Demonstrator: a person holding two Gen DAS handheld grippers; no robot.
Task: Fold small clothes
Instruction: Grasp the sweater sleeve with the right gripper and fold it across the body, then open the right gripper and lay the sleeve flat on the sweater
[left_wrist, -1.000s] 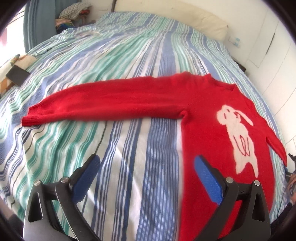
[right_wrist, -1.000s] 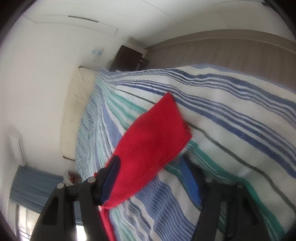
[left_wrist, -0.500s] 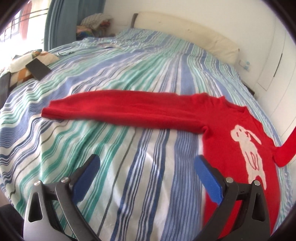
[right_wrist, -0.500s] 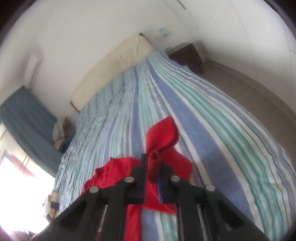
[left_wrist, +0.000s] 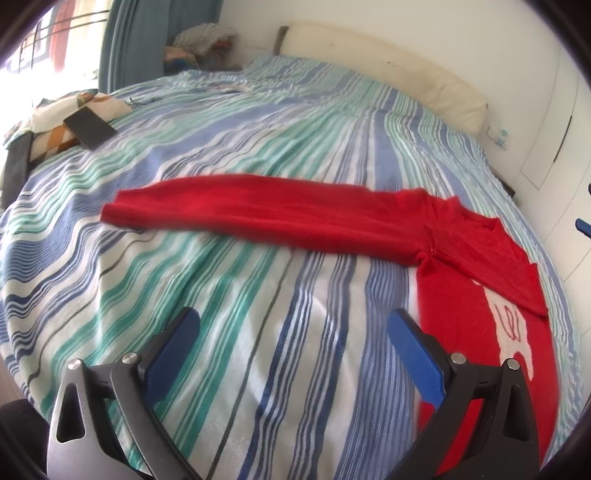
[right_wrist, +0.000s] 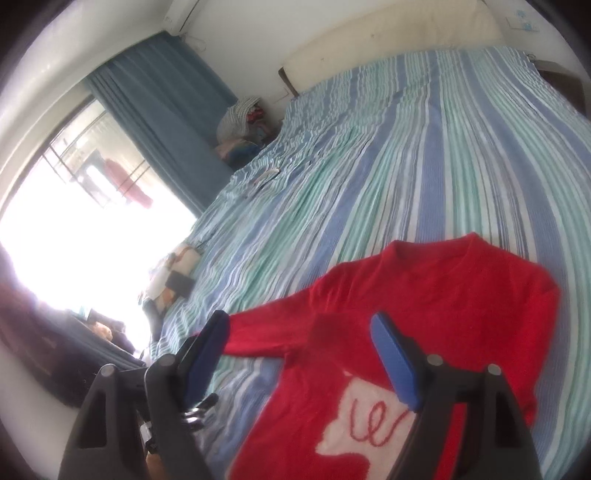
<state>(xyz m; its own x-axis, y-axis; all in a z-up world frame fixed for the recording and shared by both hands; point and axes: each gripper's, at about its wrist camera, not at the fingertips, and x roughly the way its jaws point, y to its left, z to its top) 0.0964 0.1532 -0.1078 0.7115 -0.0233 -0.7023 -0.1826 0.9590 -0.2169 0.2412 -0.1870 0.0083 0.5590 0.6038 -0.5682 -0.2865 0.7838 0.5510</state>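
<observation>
One sleeve (left_wrist: 495, 266) of the red knitted sweater (right_wrist: 424, 332) lies folded across its chest on the striped bedspread (left_wrist: 258, 147); both the left gripper (left_wrist: 295, 343) and the right gripper (right_wrist: 299, 354) hover wide and empty, so the outstretched sleeve (left_wrist: 258, 206) likely needs pinching next.

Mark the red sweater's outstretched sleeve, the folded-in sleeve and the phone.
outstretched sleeve (left_wrist: 258, 206), left wrist view, mid-length of the sleeve.
folded-in sleeve (left_wrist: 506, 273), left wrist view, its part lying across the chest.
phone (left_wrist: 89, 127), left wrist view, centre of the dark screen.

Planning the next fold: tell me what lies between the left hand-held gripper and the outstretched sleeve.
Only striped bedspread lies between the left hand-held gripper and the sleeve, seen in the left wrist view.
</observation>
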